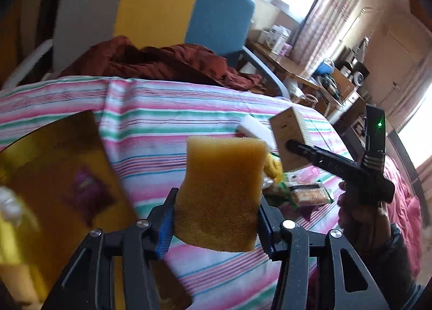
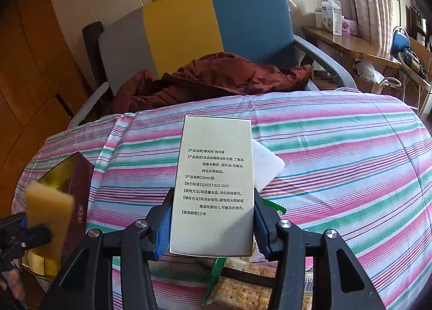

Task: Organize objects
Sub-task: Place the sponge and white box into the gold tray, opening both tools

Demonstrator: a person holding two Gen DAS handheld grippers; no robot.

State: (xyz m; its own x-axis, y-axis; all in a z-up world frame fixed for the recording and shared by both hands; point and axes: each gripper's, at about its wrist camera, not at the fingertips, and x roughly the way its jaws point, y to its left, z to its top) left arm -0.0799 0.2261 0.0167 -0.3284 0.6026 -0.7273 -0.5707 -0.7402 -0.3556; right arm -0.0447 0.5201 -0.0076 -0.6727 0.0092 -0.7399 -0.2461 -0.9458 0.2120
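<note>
My left gripper (image 1: 216,223) is shut on a yellow-brown sponge (image 1: 221,191) and holds it above the striped bed cover (image 1: 167,120). My right gripper (image 2: 213,220) is shut on a tall pale carton with printed text (image 2: 213,185), also held above the bed. The right gripper with its carton (image 1: 289,139) shows at the right of the left wrist view. The sponge in the left gripper (image 2: 48,218) shows at the far left of the right wrist view. A dark red and gold box (image 1: 62,188) stands open at the left; it also shows in the right wrist view (image 2: 73,183).
A white foam block (image 2: 266,166) lies on the bed behind the carton. Cracker packets (image 2: 243,291) and green wrappers (image 1: 310,193) lie near the front. A grey, yellow and blue chair (image 2: 189,29) with a rust-red jacket (image 2: 210,77) stands beyond the bed. A cluttered desk (image 2: 351,47) is at the right.
</note>
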